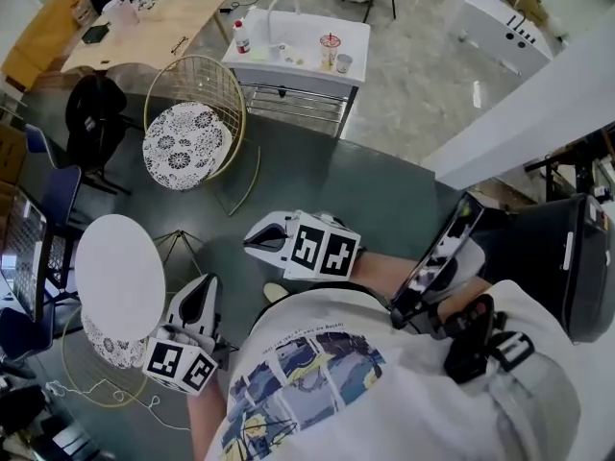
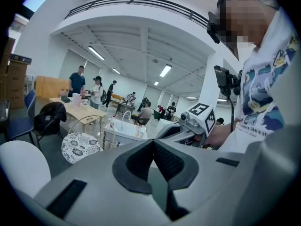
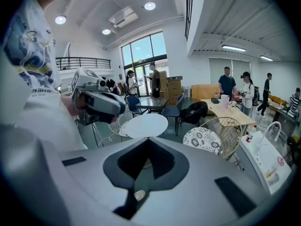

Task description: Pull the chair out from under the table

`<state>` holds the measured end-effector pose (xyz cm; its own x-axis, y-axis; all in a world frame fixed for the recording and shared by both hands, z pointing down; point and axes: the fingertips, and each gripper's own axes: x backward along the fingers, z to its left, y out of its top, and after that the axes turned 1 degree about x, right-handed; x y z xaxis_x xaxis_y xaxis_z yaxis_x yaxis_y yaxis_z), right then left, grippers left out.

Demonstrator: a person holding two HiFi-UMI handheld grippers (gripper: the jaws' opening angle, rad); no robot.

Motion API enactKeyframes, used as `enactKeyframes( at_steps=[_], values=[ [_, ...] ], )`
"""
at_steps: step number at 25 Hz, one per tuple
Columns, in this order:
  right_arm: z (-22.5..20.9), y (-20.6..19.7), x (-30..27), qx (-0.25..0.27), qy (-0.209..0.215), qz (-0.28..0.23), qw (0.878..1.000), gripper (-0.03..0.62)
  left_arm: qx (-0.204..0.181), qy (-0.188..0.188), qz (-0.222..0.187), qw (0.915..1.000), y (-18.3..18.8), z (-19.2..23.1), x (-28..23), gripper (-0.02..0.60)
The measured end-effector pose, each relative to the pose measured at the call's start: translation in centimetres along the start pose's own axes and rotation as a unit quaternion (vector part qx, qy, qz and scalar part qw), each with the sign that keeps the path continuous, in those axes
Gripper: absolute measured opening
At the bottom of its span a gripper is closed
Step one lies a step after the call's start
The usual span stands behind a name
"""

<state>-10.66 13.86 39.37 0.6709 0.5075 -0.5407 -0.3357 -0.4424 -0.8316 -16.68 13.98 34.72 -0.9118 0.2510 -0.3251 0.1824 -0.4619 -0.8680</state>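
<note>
In the head view a round white table (image 1: 120, 277) stands at the left, with a gold-wire chair (image 1: 106, 353) with a patterned seat tucked under it. A second gold-wire chair (image 1: 187, 142) with a patterned cushion stands free beyond the table. My left gripper (image 1: 204, 286) is just right of the table's edge, shut and holding nothing. My right gripper (image 1: 252, 241) is over the green floor between the table and my body, also shut and empty. The right gripper view shows the table (image 3: 146, 125), the free chair (image 3: 202, 139) and the left gripper (image 3: 99, 102).
A white sink unit (image 1: 298, 41) and a wooden table (image 1: 144, 27) stand at the back. At the far left are a chair with a black jacket (image 1: 94, 113) on it, blue chairs (image 1: 58, 195) and a dark table. People stand in the background of both gripper views.
</note>
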Motion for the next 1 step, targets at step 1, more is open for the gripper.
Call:
enactKeyframes(
  at_steps=[1],
  values=[
    [0.04,0.65,-0.85,-0.002,0.002,-0.001,1.0,0.009,-0.001,-0.001,0.001,1.0,0.32,0.86,0.51,0.009]
  ],
)
